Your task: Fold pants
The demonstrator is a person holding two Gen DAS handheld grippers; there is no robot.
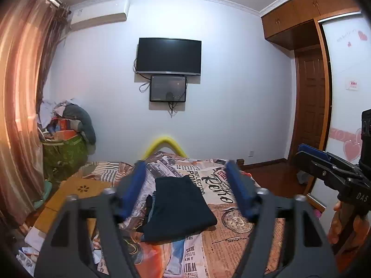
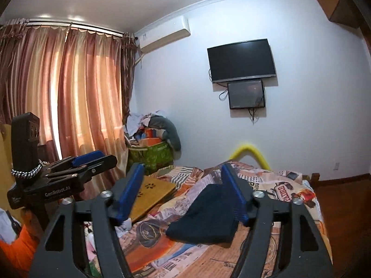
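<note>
The dark navy pants (image 1: 180, 208) lie folded into a compact rectangle on the bed's printed cover (image 1: 234, 236). My left gripper (image 1: 185, 165) hovers above and short of them, jaws wide apart, blue pads (image 1: 136, 185) bare. The right gripper (image 1: 310, 153) shows at that view's right edge, held by a hand. In the right wrist view the pants (image 2: 206, 217) lie below the right gripper (image 2: 182, 166), which is open with nothing between its fingers. The left gripper (image 2: 92, 159) is at the left of this view, off the bed.
A yellow board (image 1: 78, 190) lies on the bed's left side. A green basket piled with clothes (image 1: 65, 153) stands by the curtain (image 2: 76, 92). A yellow foam tube (image 1: 164, 141) arches over the bed's foot. A wall TV (image 1: 168, 55) and a wooden door (image 1: 310, 106) lie beyond.
</note>
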